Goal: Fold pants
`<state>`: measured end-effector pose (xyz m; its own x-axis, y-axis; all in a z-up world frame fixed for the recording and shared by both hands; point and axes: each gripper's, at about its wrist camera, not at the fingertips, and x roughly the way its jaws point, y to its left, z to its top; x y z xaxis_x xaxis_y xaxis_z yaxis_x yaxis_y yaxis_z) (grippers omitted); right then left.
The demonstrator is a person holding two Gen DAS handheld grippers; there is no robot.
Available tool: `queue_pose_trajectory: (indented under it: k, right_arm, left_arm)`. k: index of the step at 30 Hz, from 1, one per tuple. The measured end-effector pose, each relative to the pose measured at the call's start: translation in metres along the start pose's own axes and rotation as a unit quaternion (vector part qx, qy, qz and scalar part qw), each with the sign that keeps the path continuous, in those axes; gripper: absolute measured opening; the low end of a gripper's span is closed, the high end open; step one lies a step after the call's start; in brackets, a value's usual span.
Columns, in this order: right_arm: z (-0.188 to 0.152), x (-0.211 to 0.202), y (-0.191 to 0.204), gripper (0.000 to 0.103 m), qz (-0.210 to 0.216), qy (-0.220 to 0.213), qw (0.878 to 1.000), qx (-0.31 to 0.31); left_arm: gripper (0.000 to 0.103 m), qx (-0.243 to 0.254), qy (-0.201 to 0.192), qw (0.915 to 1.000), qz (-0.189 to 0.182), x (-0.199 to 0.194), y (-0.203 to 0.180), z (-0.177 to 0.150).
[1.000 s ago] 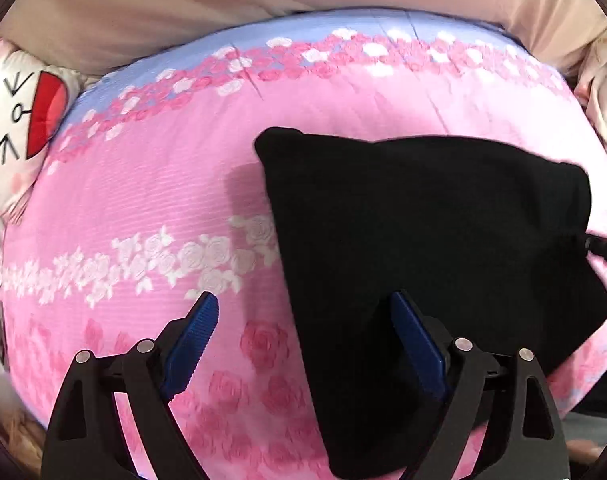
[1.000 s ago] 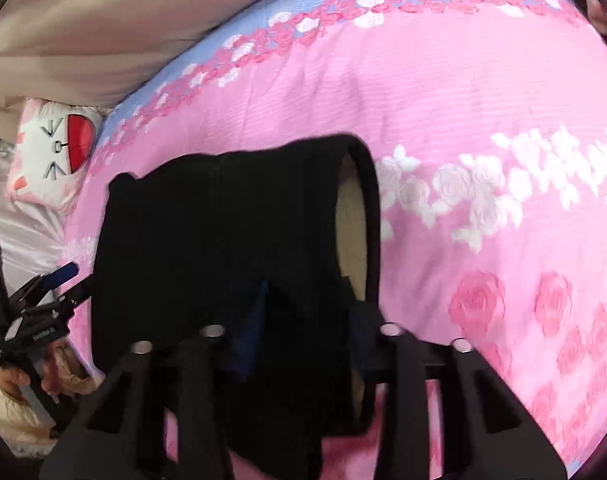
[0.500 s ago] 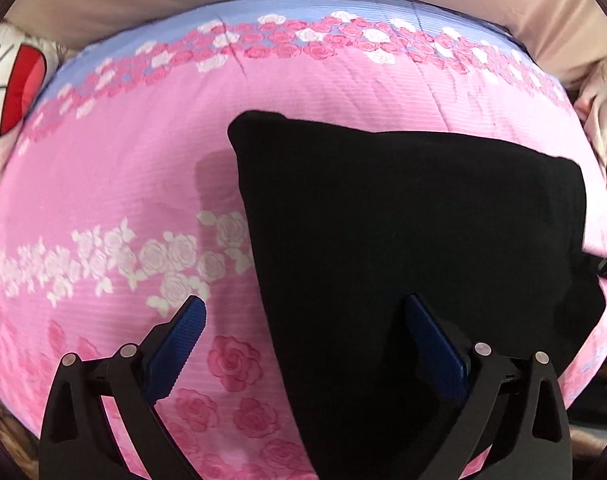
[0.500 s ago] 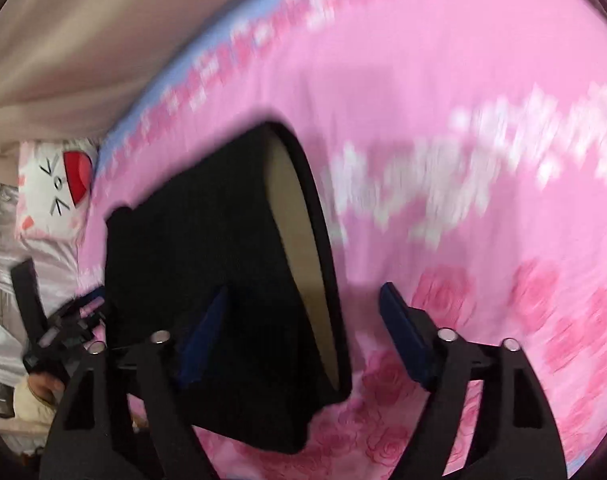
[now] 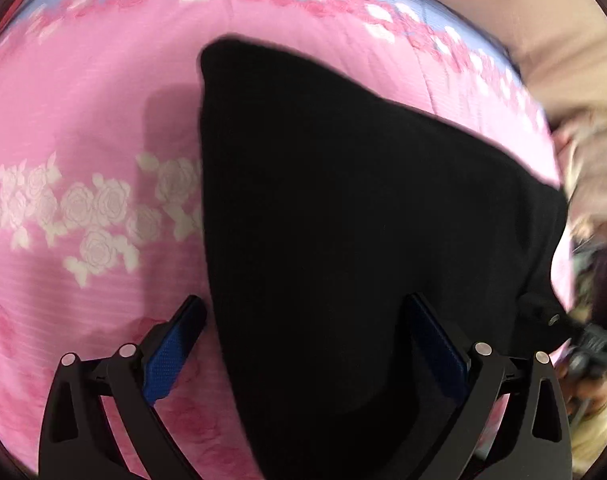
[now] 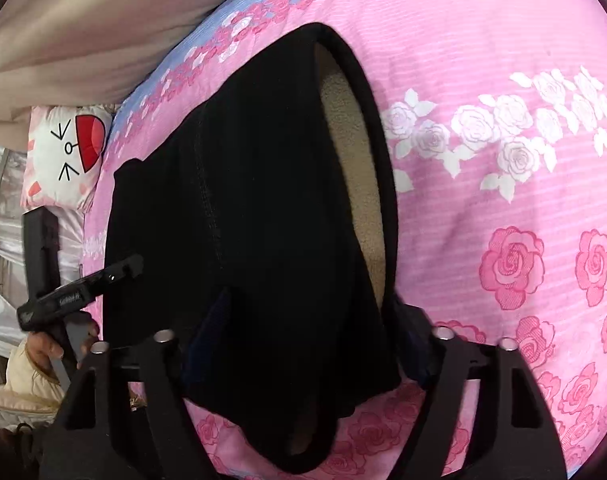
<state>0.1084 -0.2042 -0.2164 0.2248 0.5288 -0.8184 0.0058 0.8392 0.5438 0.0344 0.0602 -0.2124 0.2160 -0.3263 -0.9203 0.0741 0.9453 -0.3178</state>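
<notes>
Tongs first: the left gripper [image 5: 307, 340] has its blue-padded fingers [image 5: 171, 344] spread wide, straddling the near left edge of the black pants [image 5: 343, 220], one finger over the bedspread and the other over the cloth, closed on nothing; the right gripper [image 6: 307, 344] also stands parted, its fingers [image 6: 207, 336] either side of the waistband end of the pants [image 6: 243, 200], not pinching it as far as can be seen; the pants lie folded into a compact dark slab on the pink rose-printed bedspread [image 5: 83, 140], the waistband gaping to show a tan fleece lining [image 6: 351, 152]; from the right wrist view the left gripper [image 6: 79, 288] shows at the pants' far edge, held in a hand [image 6: 43, 348]; beyond the bedspread [image 6: 503, 80] sits a white cartoon-face pillow [image 6: 63, 160] against beige fabric [image 6: 83, 20].
</notes>
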Motion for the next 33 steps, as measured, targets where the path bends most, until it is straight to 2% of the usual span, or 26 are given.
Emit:
queue_pose_trajectory:
  k: [4, 6, 7, 8, 9, 12, 15, 21, 26, 28, 30, 32, 33]
  right_arm:
    - [0.004, 0.005, 0.004, 0.065, -0.012, 0.003, 1.0, 0.003]
    - [0.004, 0.005, 0.007, 0.064, -0.025, 0.004, 1.0, -0.007]
    - [0.004, 0.004, 0.008, 0.052, -0.027, 0.005, 1.0, -0.008]
    - [0.003, 0.002, 0.008, 0.042, -0.007, 0.007, 1.0, 0.001]
    - [0.003, -0.001, 0.01, 0.039, -0.009, 0.005, 1.0, 0.005]
    - [0.001, -0.008, 0.017, 0.034, -0.017, 0.0, 1.0, 0.002]
    - [0.001, -0.019, 0.022, 0.033, -0.008, -0.007, 1.0, 0.004]
    - [-0.008, -0.046, 0.028, 0.033, 0.019, -0.006, 1.0, -0.002]
    - [-0.028, -0.02, 0.002, 0.034, 0.006, 0.019, 1.0, 0.01]
    - [-0.028, -0.013, -0.012, 0.051, 0.009, 0.015, 0.999, 0.036]
    - [-0.026, -0.007, -0.014, 0.059, 0.009, 0.016, 0.999, 0.043]
    - [-0.026, -0.006, -0.012, 0.058, 0.004, 0.012, 1.0, 0.028]
    - [-0.026, -0.007, -0.01, 0.044, 0.012, 0.015, 0.999, 0.026]
  left_arm:
    - [0.097, 0.034, -0.005, 0.9994, 0.01, 0.004, -0.015, -0.002]
    - [0.084, 0.044, -0.01, 0.9989, 0.013, 0.004, -0.021, -0.002]
    - [0.08, 0.052, -0.01, 0.9985, 0.012, 0.003, -0.025, -0.002]
    - [0.072, 0.054, -0.008, 0.9984, 0.01, 0.001, -0.027, -0.001]
    - [0.065, 0.054, -0.008, 0.9985, 0.008, -0.001, -0.027, -0.001]
    - [0.049, 0.045, -0.004, 0.9989, -0.013, -0.012, -0.022, 0.001]
    - [0.044, 0.052, -0.001, 0.9985, -0.017, -0.017, -0.023, 0.0]
    - [0.043, 0.058, 0.002, 0.9978, -0.033, -0.038, -0.023, -0.006]
    - [0.046, 0.066, 0.019, 0.9975, -0.017, -0.018, -0.016, -0.019]
    - [0.049, 0.06, 0.017, 0.9979, -0.019, -0.016, -0.015, -0.018]
    - [0.065, 0.06, 0.019, 0.998, -0.009, -0.015, -0.011, -0.017]
    - [0.068, 0.055, 0.018, 0.9983, 0.0, -0.012, -0.009, -0.018]
    - [0.065, 0.05, 0.017, 0.9986, -0.007, -0.009, -0.013, -0.016]
